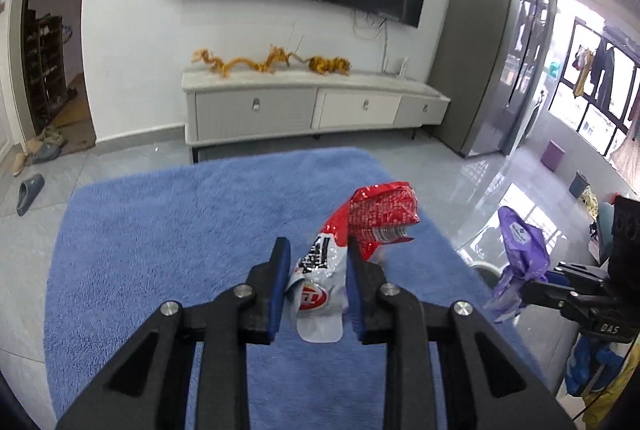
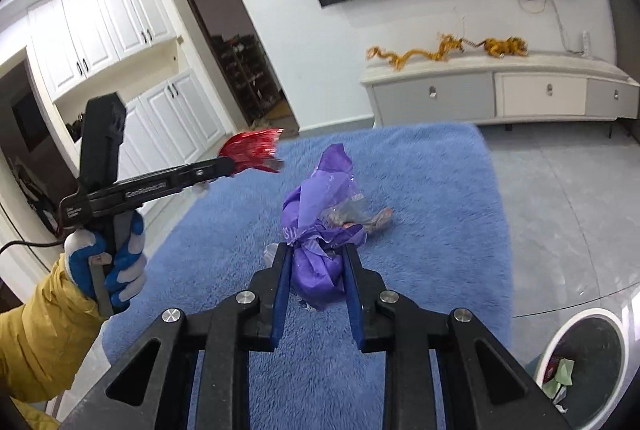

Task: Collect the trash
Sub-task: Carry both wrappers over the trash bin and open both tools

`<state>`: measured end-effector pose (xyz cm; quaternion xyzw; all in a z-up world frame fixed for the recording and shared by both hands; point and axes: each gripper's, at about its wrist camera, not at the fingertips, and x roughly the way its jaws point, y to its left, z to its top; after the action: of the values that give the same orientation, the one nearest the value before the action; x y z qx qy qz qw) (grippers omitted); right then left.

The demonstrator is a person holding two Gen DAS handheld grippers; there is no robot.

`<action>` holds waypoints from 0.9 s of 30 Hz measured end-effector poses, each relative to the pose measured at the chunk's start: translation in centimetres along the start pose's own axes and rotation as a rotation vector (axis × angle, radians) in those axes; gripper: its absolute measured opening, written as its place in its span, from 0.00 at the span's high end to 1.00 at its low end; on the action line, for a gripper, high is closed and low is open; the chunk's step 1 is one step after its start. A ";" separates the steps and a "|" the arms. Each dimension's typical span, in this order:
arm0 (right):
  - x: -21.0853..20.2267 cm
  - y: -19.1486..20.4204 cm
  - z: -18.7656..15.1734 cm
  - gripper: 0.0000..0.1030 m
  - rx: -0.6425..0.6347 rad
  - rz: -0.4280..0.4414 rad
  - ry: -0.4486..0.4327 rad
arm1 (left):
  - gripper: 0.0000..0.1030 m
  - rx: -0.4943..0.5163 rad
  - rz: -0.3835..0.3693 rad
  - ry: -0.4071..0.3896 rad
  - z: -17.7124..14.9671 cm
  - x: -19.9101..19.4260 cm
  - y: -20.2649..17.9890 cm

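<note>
My left gripper point(image 1: 317, 250) is shut on a crumpled red and white snack wrapper point(image 1: 380, 218), held up above the blue rug point(image 1: 160, 230). My right gripper point(image 2: 317, 250) is shut on a crumpled purple plastic wrapper point(image 2: 320, 189), also lifted off the rug point(image 2: 440, 189). In the right wrist view the left gripper point(image 2: 228, 163) comes in from the left with the red wrapper point(image 2: 252, 149), held by a gloved hand point(image 2: 120, 258) in a yellow sleeve. The left wrist view shows the right gripper point(image 1: 532, 286) with the purple wrapper point(image 1: 520, 246). A clear wrapper point(image 2: 372, 218) shows just behind the purple one; whether it lies on the rug is unclear.
A white-rimmed bin point(image 2: 560, 334) with some scraps inside stands on the tiled floor at the rug's right corner. A low white TV cabinet point(image 1: 312, 101) runs along the far wall under a wall-mounted screen. Slippers point(image 1: 30, 191) lie on the floor at the left.
</note>
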<state>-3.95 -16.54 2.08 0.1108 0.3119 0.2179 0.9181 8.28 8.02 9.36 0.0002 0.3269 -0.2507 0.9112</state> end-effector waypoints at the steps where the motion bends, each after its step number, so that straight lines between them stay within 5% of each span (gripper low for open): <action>1: -0.8 -0.2 -0.1 0.77 0.004 -0.008 -0.013 | 0.76 0.006 -0.008 -0.017 0.3 -0.7 -1.1; 12: -11.5 -7.2 -3.1 0.77 0.157 -0.189 -0.182 | 0.76 0.123 -0.172 -0.003 1.4 0.3 -15.5; 20: -16.1 -16.2 -7.5 0.77 0.293 -0.406 -0.179 | 0.76 0.233 -0.271 0.147 -0.3 8.6 -28.8; 27: -15.8 -25.6 -11.8 0.76 0.471 -0.489 -0.103 | 0.75 0.309 -0.251 0.302 -3.5 18.4 -36.9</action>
<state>-13.97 -45.70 -7.54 0.2525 0.3241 -0.0924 0.9070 1.48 -32.03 1.64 0.1363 0.4145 -0.4061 0.8029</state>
